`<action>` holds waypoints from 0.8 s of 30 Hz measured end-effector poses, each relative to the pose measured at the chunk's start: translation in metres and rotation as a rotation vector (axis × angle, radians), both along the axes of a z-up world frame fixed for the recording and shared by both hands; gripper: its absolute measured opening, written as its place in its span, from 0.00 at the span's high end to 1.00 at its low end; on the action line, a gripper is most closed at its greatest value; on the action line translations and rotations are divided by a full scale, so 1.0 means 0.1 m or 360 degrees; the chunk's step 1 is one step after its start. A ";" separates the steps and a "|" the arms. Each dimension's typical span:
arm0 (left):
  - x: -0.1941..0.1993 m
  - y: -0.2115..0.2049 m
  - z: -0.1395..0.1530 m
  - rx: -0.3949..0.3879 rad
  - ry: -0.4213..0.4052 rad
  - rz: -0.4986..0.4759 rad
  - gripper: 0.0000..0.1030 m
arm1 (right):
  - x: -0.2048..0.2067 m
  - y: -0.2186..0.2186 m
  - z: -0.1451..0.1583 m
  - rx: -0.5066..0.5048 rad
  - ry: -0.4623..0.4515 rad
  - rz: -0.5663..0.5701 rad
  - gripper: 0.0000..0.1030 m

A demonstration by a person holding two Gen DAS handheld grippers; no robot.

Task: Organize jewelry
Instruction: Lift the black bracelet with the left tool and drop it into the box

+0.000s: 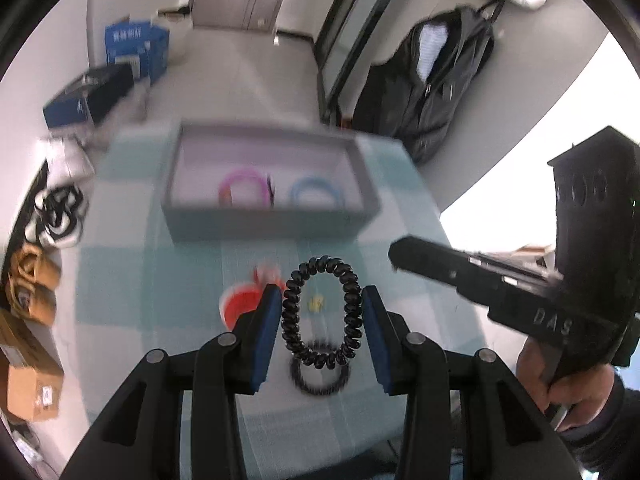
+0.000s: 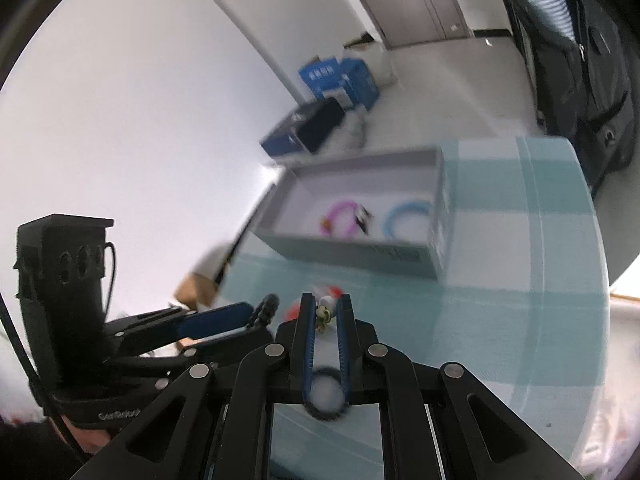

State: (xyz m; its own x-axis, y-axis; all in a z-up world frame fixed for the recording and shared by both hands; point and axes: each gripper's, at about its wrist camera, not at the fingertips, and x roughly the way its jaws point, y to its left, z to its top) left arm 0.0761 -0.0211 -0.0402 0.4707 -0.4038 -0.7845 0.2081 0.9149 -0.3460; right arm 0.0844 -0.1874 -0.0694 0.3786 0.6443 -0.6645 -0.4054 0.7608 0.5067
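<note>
Pink band (image 1: 244, 188) and blue band (image 1: 316, 194) lie boxed at twelve o'clock; left tongs (image 1: 320, 312) grasp the black coil tie (image 1: 322, 316), right tongs (image 2: 325, 314) clench a small charm (image 2: 323, 314); red ring (image 1: 240, 302) and another black tie (image 1: 320, 378) remain on the desk (image 1: 160, 280).

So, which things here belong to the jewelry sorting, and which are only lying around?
Belong to the job:
- black spiral band, held in the left gripper
- second black spiral band, on the cloth
- small charm, in the right gripper
- grey box with pink ring and blue ring
- red piece

Just lying about:
- backpack
- blue cartons
- brown cartons

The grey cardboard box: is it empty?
No, the grey cardboard box holds a pink ring and a blue ring.
</note>
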 end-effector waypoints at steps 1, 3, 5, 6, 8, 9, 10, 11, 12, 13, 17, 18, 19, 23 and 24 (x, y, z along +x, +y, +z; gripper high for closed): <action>0.02 0.03 0.06 -0.0006 -0.0020 0.0007 0.66 | 0.02 -0.01 0.07 0.0034 -0.0015 -0.0010 0.91; 0.07 0.09 0.19 -0.0008 -0.0060 0.0022 0.66 | 0.07 -0.03 0.18 0.0095 -0.0024 -0.0041 0.91; 0.14 0.13 0.30 -0.0007 -0.0093 0.0032 0.66 | 0.13 -0.05 0.28 0.0144 -0.0034 -0.0065 0.91; 0.17 0.14 0.35 -0.0006 -0.0104 0.0033 0.66 | 0.16 -0.05 0.34 0.0155 -0.0052 -0.0074 0.91; 0.22 0.17 0.41 -0.0005 -0.0122 0.0044 0.66 | 0.21 -0.04 0.43 0.0165 -0.0076 -0.0079 0.91; 0.24 0.20 0.43 -0.0021 -0.0110 0.0054 0.66 | 0.24 -0.03 0.48 0.0163 -0.0090 -0.0082 0.91; 0.21 0.23 0.46 -0.0046 -0.0102 0.0055 0.66 | 0.26 -0.01 0.51 0.0157 -0.0103 -0.0071 0.91; 0.21 0.23 0.49 -0.0072 -0.0106 0.0049 0.66 | 0.28 0.01 0.55 0.0139 -0.0118 -0.0056 0.91; 0.23 0.22 0.55 -0.0078 -0.0129 0.0038 0.66 | 0.28 0.05 0.60 0.0104 -0.0154 -0.0037 0.91; 0.26 0.20 0.60 -0.0056 -0.0156 0.0029 0.66 | 0.29 0.07 0.63 0.0093 -0.0179 -0.0022 0.91; 0.45 0.20 0.62 -0.0023 -0.0204 0.0032 0.66 | 0.40 0.17 0.73 0.0071 -0.0220 0.0012 0.91; 0.52 0.21 0.60 -0.0030 -0.0195 0.0037 0.66 | 0.44 0.16 0.72 0.0073 -0.0214 0.0008 0.91; 0.58 0.24 0.57 -0.0034 -0.0184 0.0051 0.66 | 0.48 0.18 0.71 0.0071 -0.0207 0.0003 0.91; 0.76 0.36 0.41 -0.0127 -0.0122 0.0093 0.66 | 0.69 0.24 0.62 0.0033 -0.0173 0.0017 0.91; 0.81 0.40 0.33 -0.0172 -0.0091 0.0096 0.66 | 0.75 0.25 0.58 0.0020 -0.0163 0.0017 0.91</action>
